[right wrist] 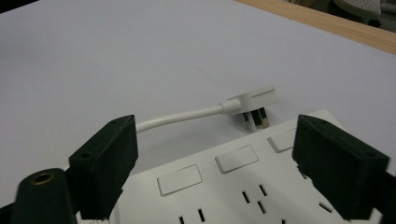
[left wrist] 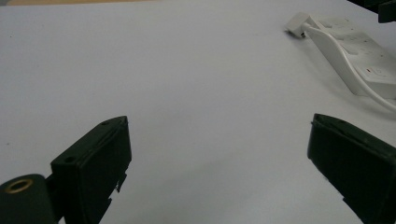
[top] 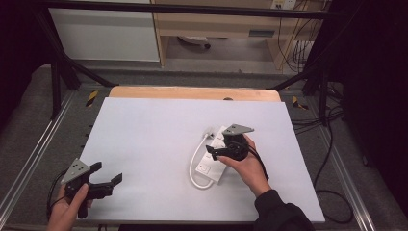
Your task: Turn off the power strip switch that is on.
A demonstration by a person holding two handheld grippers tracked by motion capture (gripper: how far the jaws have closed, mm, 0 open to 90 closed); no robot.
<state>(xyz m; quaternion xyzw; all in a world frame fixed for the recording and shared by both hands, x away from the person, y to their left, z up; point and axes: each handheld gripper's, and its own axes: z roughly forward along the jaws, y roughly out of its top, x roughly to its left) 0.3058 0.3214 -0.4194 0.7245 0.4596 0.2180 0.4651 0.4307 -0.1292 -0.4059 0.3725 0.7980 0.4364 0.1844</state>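
White power strip (top: 215, 156) is the thing at hand, and we begin at the tongs that hover over it; the right gripper (top: 217, 150), held in the person's right hand (top: 248, 166), sits right above the strip's middle with its jaws spread wide and nothing between them; whether a jaw tip touches the casing we cannot tell. In the right gripper view the two black jaws stand far apart on either side of the strip (right wrist: 243, 186), whose row of rocker switches (right wrist: 236, 158) and socket slots lies just past them; beyond the strip's far edge its plug (right wrist: 254, 105) rests on the surface, pins pointing toward the strip, and the white cord (right wrist: 182, 116) runs from it off to the left.

From above we see that cord (top: 194, 166) loop out from the near end of the strip and curve back up along its left side to the plug (top: 209, 132).

The left gripper (top: 107, 174), in the left hand (top: 67, 209) at the near left corner, is well apart from the strip; its jaws too gape wide and hold nothing, as the left gripper view shows, with the strip (left wrist: 359, 56) far off at the upper right.

All of this lies on a white sheet (top: 144, 139) covering the table, with a wooden edge (top: 192, 92) showing at the far side.
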